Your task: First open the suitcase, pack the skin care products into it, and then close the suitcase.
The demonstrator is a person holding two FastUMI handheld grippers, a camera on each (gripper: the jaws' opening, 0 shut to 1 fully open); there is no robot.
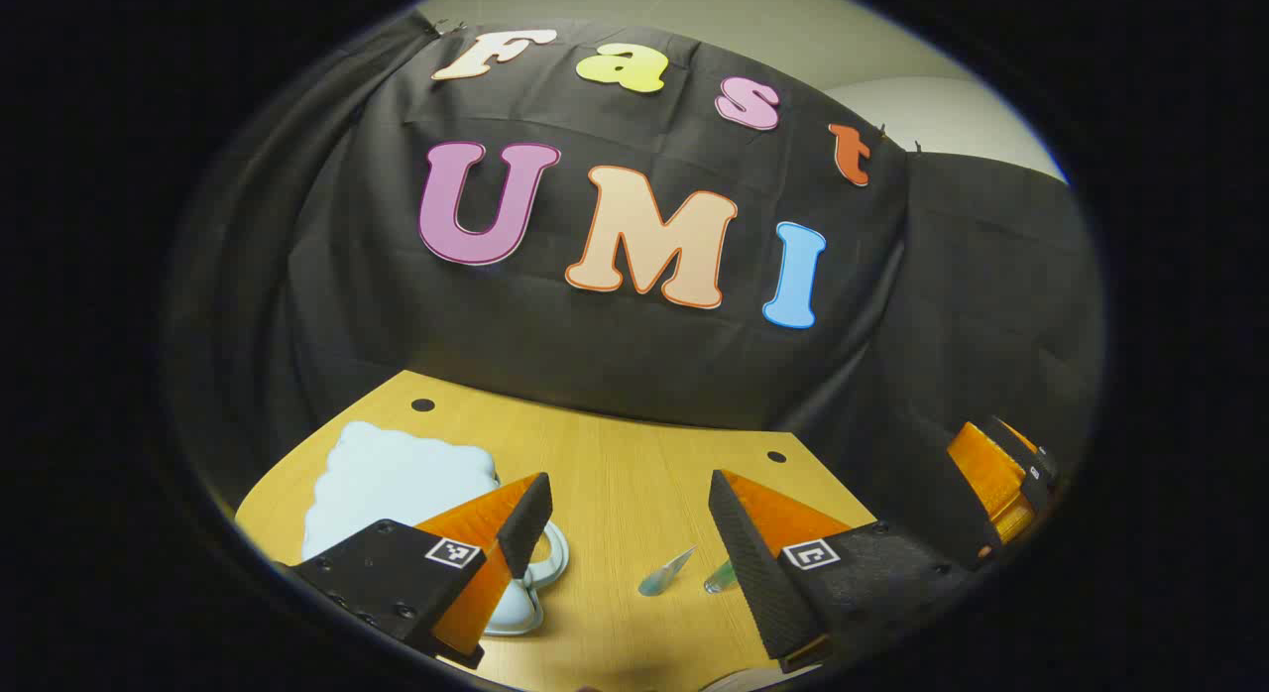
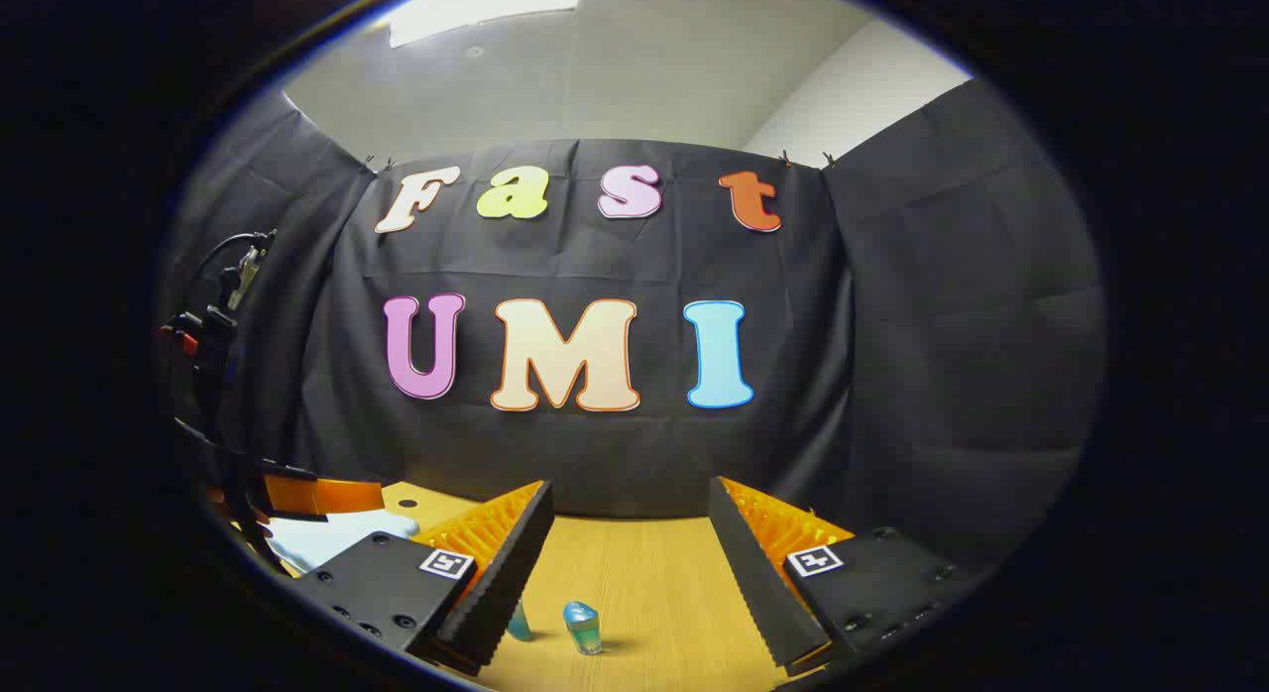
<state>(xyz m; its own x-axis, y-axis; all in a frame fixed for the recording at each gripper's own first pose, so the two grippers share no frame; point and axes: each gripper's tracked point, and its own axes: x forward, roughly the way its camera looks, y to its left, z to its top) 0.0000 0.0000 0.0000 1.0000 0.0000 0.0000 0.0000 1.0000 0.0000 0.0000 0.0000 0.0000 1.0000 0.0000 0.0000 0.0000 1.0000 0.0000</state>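
A pale blue, cloud-shaped suitcase (image 1: 397,479) lies flat at the table's left, its whitish handle (image 1: 543,571) partly behind my left finger. Two small clear teal skin care tubes (image 1: 666,571) (image 1: 721,576) rest on the wood just ahead of my left gripper (image 1: 630,484), which hangs open and holds nothing. In the right gripper view the same tubes (image 2: 583,628) (image 2: 519,623) stand low between the fingers of my right gripper (image 2: 630,489), which is open and empty too. The suitcase (image 2: 327,538) peeks out at the left, under the left gripper (image 2: 317,496).
The wooden table (image 1: 625,474) has two small dark holes near its far edge. The black cloth wall hangs close behind it. My right gripper (image 1: 996,479) shows at the right edge of the left gripper view. Cables and a stand (image 2: 213,325) are at the far left.
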